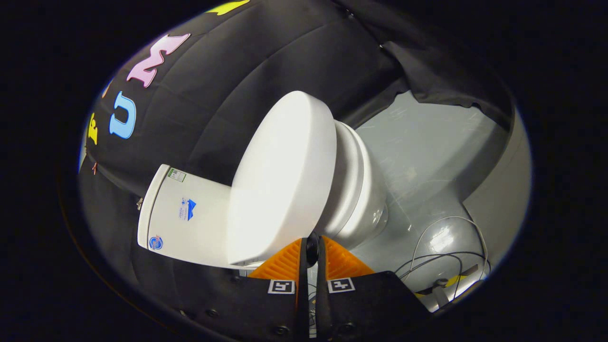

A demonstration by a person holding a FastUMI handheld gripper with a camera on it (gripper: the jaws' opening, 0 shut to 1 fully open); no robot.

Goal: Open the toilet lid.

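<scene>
Beyond the claw's two fingers, a black cloth wall [247, 76] hangs across the far side of the booth and drapes down toward a pale grey floor [427, 156] on the right. Against that cloth stands a white toilet, seen strongly tilted by the camera's roll, its tank [185, 213] to the left with small stickers on its face. Next to the tank, the toilet lid [285, 175] is a broad white oval lying down over the seat, and the seat rim [349, 175] and bowl [368, 209] show as stacked white bands on the lid's right side. Right of the bowl, on the floor, thin pale cables [451, 247] loop and cross near a small dark bracket. Nearest the camera, the claw [311, 247] is clenched, its fingers [285, 261] pressed almost together with only a thin slit between them and nothing visibly held. Their tips lie just at the lid's near edge; whether they touch it I cannot tell. Each finger carries a small square marker [281, 286].
</scene>
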